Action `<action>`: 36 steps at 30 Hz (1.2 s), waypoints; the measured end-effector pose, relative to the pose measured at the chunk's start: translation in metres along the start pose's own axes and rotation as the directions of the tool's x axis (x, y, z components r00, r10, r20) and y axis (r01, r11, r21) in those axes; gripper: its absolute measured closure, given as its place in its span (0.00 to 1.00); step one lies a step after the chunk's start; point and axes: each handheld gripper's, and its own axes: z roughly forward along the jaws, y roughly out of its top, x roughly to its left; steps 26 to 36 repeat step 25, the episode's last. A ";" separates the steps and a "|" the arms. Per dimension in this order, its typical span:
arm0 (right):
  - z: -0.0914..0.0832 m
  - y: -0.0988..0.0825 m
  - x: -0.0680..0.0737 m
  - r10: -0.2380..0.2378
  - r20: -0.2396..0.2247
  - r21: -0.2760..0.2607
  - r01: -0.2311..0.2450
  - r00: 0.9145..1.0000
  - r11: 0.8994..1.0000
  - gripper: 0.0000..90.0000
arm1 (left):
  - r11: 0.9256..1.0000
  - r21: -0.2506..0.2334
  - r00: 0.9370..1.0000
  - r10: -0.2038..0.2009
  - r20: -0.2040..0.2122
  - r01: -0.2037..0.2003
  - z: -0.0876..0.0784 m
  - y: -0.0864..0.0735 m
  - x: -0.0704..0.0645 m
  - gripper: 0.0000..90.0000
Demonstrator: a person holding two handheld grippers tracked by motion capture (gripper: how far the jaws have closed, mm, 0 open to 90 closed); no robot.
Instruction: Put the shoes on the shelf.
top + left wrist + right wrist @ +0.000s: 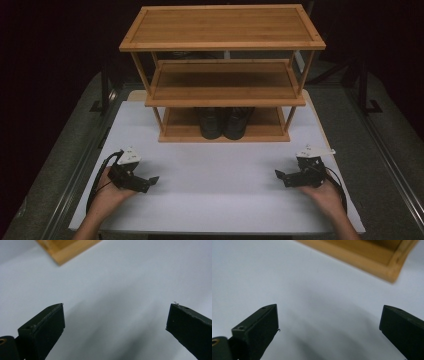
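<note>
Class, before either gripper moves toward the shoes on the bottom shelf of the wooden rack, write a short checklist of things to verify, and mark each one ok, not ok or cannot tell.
1. Left gripper open with nothing between its jaws: ok.
2. Right gripper open with nothing between its jaws: ok.
3. Both grippers resting on the white table, apart from the rack: ok.
4. Shoes standing side by side on the bottom shelf, toes toward the person: ok.
5. Room under the middle shelf for a gripper to reach the shoes: cannot tell.
6. Top and middle shelves bare: ok.
</note>
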 end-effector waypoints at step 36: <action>-0.018 -0.047 -0.002 0.024 0.046 0.077 -0.028 0.999 0.997 0.02 | 0.999 -0.002 0.999 -0.045 0.005 0.045 -0.009 -0.052 -0.007 0.01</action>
